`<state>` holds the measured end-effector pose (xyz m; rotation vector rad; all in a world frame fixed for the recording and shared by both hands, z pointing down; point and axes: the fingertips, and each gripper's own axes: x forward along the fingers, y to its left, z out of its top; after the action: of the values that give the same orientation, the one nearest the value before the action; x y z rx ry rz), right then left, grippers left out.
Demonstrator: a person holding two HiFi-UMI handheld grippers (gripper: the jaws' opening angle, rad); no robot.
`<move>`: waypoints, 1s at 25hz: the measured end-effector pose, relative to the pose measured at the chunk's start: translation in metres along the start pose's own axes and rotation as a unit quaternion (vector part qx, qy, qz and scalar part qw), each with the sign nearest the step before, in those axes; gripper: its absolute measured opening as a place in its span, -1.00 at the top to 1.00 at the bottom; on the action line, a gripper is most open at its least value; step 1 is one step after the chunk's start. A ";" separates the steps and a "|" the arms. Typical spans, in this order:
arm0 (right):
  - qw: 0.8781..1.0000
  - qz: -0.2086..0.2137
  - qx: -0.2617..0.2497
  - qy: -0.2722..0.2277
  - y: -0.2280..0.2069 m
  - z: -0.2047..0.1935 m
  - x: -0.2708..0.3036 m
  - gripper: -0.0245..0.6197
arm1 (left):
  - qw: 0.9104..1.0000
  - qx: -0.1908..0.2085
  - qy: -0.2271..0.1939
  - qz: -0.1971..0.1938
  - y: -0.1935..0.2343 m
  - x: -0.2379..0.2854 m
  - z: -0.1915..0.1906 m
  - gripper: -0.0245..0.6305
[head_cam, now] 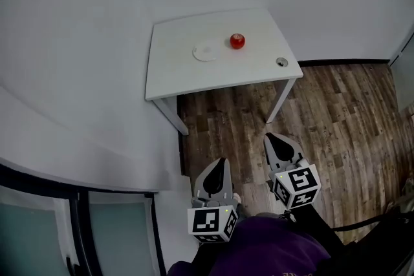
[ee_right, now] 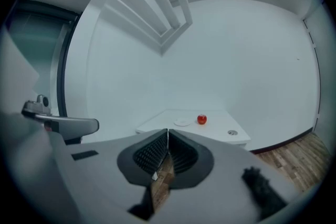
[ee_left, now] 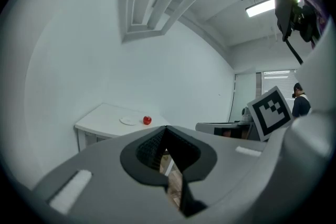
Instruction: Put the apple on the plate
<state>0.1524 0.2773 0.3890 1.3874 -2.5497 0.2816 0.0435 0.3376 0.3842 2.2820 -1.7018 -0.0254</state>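
One apple [head_cam: 237, 41] beside plate [head_cam: 206, 50] (grommet [head_cam: 281, 62] apart).

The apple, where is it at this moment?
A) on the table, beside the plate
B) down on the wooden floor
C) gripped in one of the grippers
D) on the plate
A: the apple sits on the white table next to the plate, not on it.

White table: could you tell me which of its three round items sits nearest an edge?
The small grey ring, beside the right edge; the red apple and white plate sit further in.
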 end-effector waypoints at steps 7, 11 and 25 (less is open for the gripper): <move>1.000 -0.006 -0.003 0.008 0.008 -0.004 0.018 0.89 | 1.000 -0.015 0.002 -0.002 0.023 0.007 0.001 0.90; 1.000 -0.014 0.000 0.007 0.005 -0.004 0.024 0.89 | 1.000 -0.022 0.008 -0.005 0.027 0.012 -0.003 0.90; 1.000 0.012 -0.008 0.011 -0.045 0.019 0.093 0.89 | 0.999 -0.028 0.004 0.025 0.043 0.092 0.014 0.90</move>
<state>0.1391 0.1737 0.4007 1.3405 -2.5465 0.2795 0.0281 0.2371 0.3960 2.1968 -1.7307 -0.0525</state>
